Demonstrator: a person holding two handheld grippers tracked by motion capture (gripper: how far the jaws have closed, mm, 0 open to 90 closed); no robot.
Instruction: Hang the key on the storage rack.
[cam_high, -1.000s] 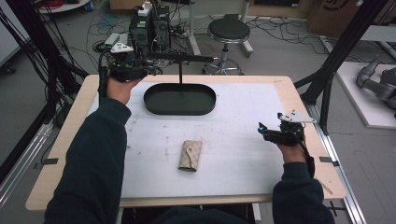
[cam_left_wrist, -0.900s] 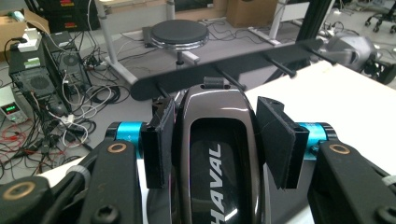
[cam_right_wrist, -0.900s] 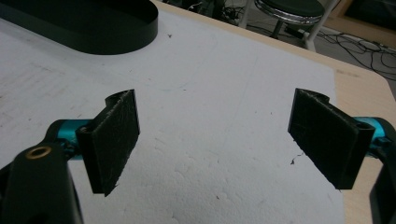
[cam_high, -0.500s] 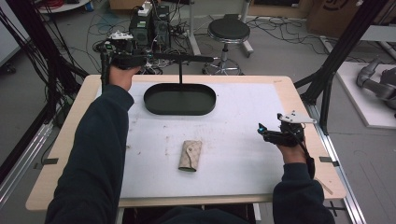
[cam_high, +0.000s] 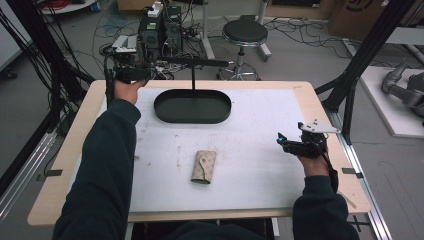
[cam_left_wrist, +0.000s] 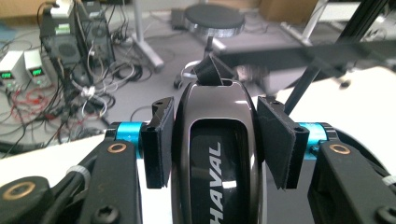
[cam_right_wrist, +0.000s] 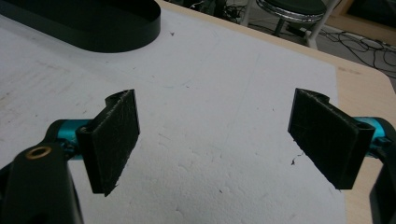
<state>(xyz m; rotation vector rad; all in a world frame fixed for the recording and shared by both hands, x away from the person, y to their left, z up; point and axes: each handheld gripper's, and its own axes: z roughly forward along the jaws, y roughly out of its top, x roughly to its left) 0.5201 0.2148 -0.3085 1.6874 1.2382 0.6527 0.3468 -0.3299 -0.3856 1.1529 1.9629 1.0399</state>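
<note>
- Right gripper (cam_right_wrist: 215, 144) with its two black padded jaws spread wide apart, nothing between them.
- White foam mat (cam_right_wrist: 224, 107) below, covering the wooden table (cam_right_wrist: 364, 88).
- Black oval tray (cam_right_wrist: 93, 23) toward the mat's far left corner.
- Black round stool (cam_right_wrist: 292, 7) beyond the table's far edge.

My left gripper (cam_high: 131, 74), clamped on the glossy black Haval key fob (cam_left_wrist: 215, 158), has gone from the table's far-left corner out past the back edge, then dropped a bit, now level with the left end of the stand's crossbar (cam_high: 192, 61).
</note>
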